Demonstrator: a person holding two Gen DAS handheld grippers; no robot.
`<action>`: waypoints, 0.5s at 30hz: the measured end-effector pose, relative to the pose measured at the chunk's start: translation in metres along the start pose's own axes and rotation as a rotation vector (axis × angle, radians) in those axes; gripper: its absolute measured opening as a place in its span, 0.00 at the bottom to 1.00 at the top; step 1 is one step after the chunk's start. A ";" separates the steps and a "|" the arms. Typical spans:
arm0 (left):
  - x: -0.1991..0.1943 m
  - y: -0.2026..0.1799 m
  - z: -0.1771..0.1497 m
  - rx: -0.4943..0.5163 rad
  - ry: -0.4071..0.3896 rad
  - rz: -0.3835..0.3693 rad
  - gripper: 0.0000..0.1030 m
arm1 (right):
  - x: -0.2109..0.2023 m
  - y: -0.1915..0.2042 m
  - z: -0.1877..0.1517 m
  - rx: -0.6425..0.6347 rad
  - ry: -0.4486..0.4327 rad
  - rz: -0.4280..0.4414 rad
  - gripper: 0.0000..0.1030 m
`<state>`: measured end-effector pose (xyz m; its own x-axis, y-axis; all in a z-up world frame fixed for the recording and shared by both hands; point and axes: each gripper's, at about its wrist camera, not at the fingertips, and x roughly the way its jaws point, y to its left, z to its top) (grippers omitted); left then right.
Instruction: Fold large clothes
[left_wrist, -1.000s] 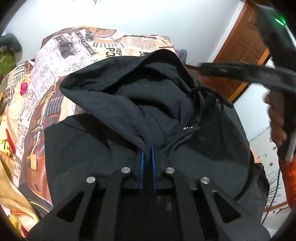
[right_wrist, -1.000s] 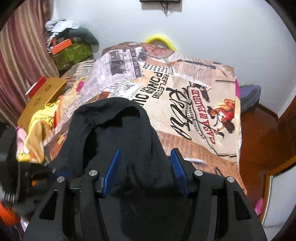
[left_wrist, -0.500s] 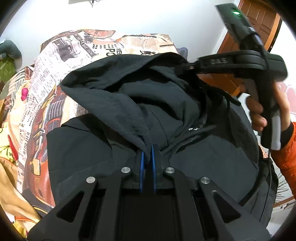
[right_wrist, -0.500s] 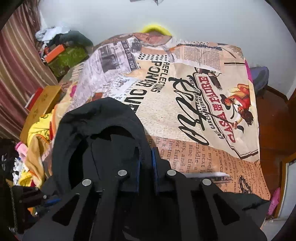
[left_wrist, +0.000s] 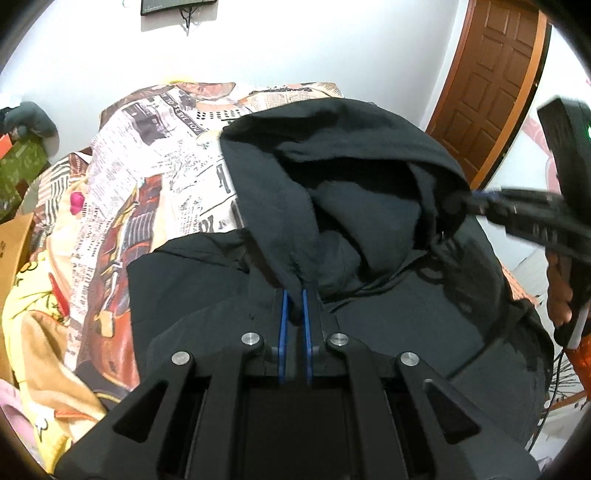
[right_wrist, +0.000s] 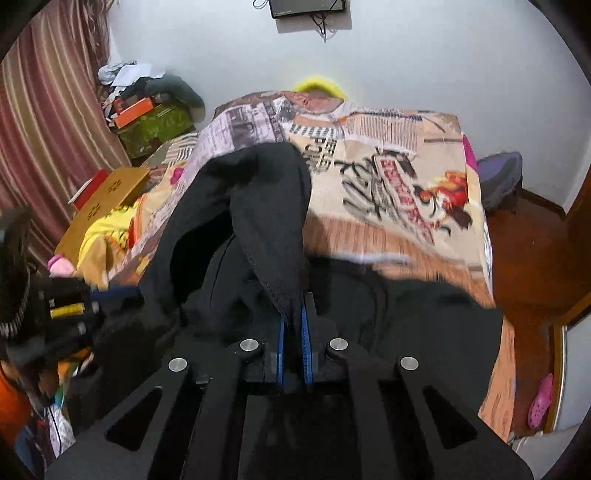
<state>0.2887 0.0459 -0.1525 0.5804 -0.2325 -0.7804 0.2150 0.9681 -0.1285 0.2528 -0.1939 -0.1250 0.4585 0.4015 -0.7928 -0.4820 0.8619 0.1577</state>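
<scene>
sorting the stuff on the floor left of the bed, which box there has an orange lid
The green patterned box against the curtain carries the orange lid; the tan cardboard box nearer the bed is plain with flower cutouts.

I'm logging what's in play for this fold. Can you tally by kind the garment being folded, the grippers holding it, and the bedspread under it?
Black hoodie: 1
Grippers shut on its hood edge: 2, the left gripper and the right gripper
Newspaper-print bedspread: 1
Total: 4
</scene>
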 end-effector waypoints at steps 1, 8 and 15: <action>-0.004 -0.001 -0.003 0.003 0.002 0.009 0.06 | -0.001 0.002 -0.006 -0.004 0.000 -0.009 0.07; -0.017 0.004 -0.016 -0.027 0.041 0.006 0.13 | -0.001 0.001 -0.036 0.037 0.058 0.000 0.11; -0.021 -0.001 -0.004 -0.025 0.021 0.019 0.47 | -0.025 -0.007 -0.030 0.058 0.086 -0.007 0.15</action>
<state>0.2734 0.0506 -0.1384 0.5673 -0.2123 -0.7957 0.1841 0.9744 -0.1288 0.2220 -0.2192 -0.1243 0.3945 0.3694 -0.8413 -0.4340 0.8820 0.1838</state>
